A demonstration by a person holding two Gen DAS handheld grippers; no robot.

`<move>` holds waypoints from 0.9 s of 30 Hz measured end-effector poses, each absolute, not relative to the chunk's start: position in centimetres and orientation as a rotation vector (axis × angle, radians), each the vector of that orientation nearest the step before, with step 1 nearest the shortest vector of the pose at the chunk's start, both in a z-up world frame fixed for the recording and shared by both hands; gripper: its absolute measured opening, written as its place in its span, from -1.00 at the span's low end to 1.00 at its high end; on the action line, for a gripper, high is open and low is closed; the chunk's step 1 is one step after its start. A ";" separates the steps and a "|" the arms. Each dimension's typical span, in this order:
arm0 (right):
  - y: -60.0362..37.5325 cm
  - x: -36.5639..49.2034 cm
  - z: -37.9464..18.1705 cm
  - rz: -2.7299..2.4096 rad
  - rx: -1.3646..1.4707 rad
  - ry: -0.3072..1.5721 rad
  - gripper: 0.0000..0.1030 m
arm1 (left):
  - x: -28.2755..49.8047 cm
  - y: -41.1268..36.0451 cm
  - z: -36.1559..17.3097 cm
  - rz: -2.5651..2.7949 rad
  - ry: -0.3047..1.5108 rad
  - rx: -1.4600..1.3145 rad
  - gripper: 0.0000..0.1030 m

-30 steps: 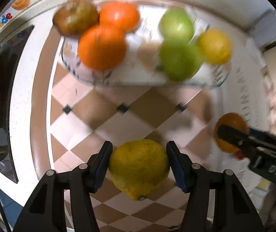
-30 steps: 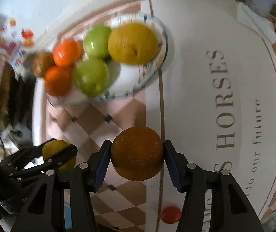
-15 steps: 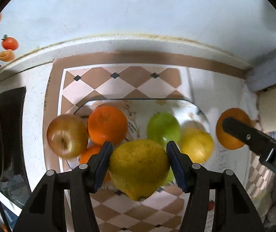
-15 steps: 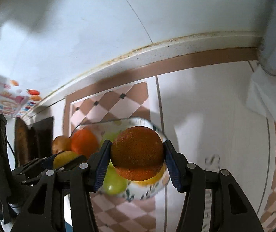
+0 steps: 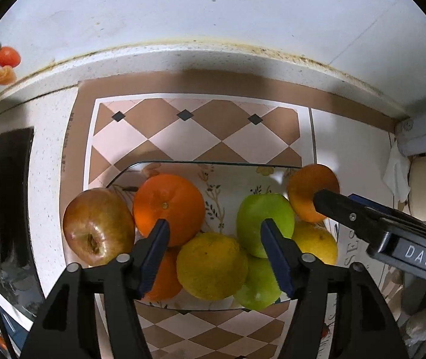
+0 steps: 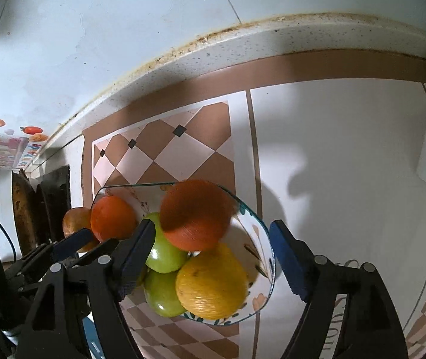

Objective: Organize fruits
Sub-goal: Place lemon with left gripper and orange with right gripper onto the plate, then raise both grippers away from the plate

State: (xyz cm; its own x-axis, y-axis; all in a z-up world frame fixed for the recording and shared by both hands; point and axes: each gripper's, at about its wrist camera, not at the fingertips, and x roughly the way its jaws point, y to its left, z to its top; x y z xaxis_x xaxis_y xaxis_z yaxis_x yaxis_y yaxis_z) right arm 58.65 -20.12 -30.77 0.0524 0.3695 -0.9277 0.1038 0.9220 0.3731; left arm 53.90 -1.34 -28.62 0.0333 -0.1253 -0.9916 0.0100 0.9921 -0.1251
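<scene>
Fruits (image 5: 212, 264) released, no longer gripped.

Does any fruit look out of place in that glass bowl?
Yes: the brownish apple sits at the glass bowl's left edge, seemingly half outside, and a blurred orange hangs mid-drop between the opening fingers.

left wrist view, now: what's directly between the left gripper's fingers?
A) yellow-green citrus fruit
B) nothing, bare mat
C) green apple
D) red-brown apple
A: the yellow-green citrus fruit lies in the glass dish between the left gripper's opening fingers, clear of both; the red-brown apple sits off to the left.
</scene>
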 end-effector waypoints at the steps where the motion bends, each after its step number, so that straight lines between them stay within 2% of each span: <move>1: -20.2 58.6 -30.7 0.205 0.382 1.516 0.58 | 53.8 -1.2 -28.6 -0.100 1.534 -0.097 0.53; 3: -20.5 58.2 -30.4 0.199 0.374 1.510 0.59 | 53.3 -0.6 -28.2 -0.081 1.517 -0.111 0.66; 5: -20.8 57.6 -29.9 0.189 0.358 1.498 0.76 | 52.8 -0.1 -27.9 -0.063 1.502 -0.116 0.66; 11: -20.3 54.5 -28.2 0.130 0.230 1.457 0.85 | 50.7 1.3 -26.5 0.002 1.428 -0.111 0.67; 27: -16.1 44.4 -21.5 0.074 0.027 1.297 0.85 | 41.7 3.8 -23.0 0.069 1.300 -0.058 0.67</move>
State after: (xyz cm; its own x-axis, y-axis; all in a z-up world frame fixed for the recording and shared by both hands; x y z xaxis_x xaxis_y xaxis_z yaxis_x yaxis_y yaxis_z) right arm 44.38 -16.15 -21.47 0.2685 0.0702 -0.9607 -0.0403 0.9973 0.0616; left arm 41.69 3.84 -23.03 0.2658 0.0187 -0.9638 -0.0838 0.9965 -0.0038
